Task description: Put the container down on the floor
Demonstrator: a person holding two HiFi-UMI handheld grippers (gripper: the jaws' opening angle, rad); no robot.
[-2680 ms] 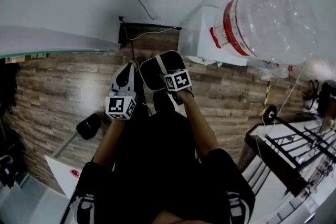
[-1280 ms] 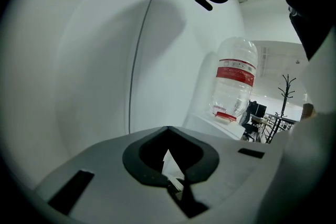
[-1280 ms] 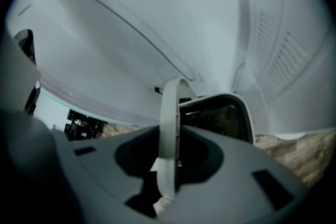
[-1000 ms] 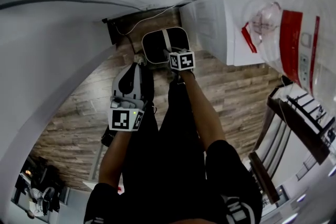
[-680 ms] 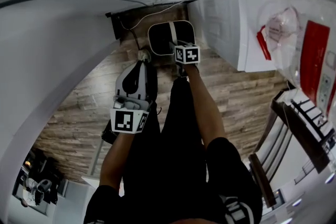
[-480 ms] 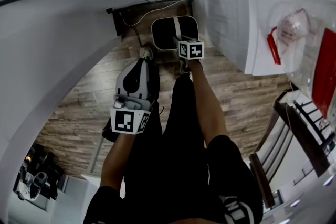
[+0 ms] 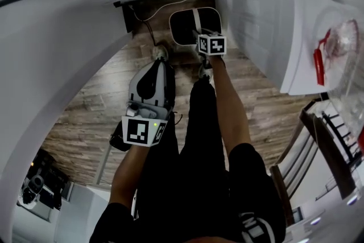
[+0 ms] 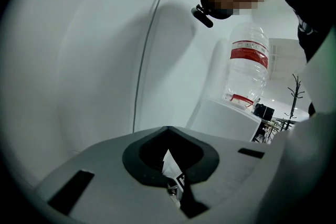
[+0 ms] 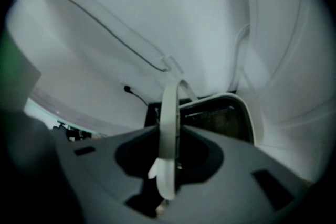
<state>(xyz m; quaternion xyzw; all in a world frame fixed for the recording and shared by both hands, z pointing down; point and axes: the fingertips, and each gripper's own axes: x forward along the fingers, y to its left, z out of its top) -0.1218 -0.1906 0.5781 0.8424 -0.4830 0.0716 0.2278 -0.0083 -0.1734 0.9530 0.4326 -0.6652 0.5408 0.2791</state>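
Since a second ago both arms have sunk; the left hand-held gripper (image 7: 160, 56) sits lower beside the person's leg, its jaws together on nothing; the right hand-held gripper (image 9: 169, 152) has gone further down and away, jaws clamped on the white handle (image 9: 169, 113) of the container (image 7: 187, 28); the water bottle (image 7: 341, 54) has slid towards the right edge of the head view. The container, dark inside with a white rim, hangs just below the right hand-held gripper, low over the wooden floor (image 7: 102, 105), between the dark box (image 7: 129, 14) at the foot of the wall (image 7: 57, 48) and the white cabinet (image 7: 261, 25); whether it touches the floor cannot be told.
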